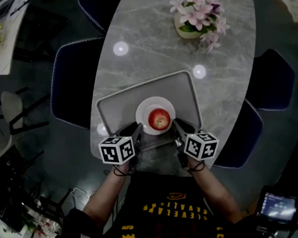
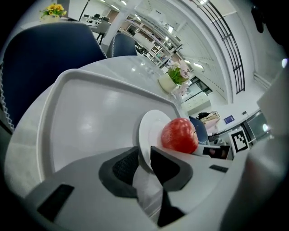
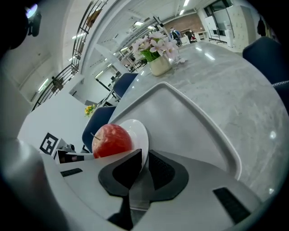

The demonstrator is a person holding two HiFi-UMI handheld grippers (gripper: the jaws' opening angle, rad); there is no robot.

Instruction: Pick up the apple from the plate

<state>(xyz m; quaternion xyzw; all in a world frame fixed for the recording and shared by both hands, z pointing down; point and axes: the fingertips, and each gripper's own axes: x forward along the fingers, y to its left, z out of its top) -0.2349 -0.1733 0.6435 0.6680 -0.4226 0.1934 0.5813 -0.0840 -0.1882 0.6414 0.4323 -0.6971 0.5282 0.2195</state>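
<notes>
1. Right, the left gripper point(image 1: 136, 133) first. Its fingers are closed on the near-left rim of the white plate point(image 1: 145, 104), and the left gripper view shows the thin edge pinched flat between the two dark pads.
2. Just beyond those fingers and a little to their right sits the apple point(image 1: 160, 119). It is red, it rests in the middle of the plate, and neither gripper touches it. The plate lies inside the grey tray point(image 1: 119, 101) on the marble surface point(image 1: 144, 49).
3. Over to the right gripper point(image 1: 177, 133), it's the same story. Its fingers are clamped on the near-right rim, with the apple just ahead of them and to their left.
4. As I read it, both grippers hold the plate and not the fruit, so the pick itself has not begun.
5. The next move calls for one gripper to release the rim and spread its fingers wide. It then has to reach forward around the apple's sides and close there, while the other keeps the plate pinned so the apple doesn't roll.
</notes>
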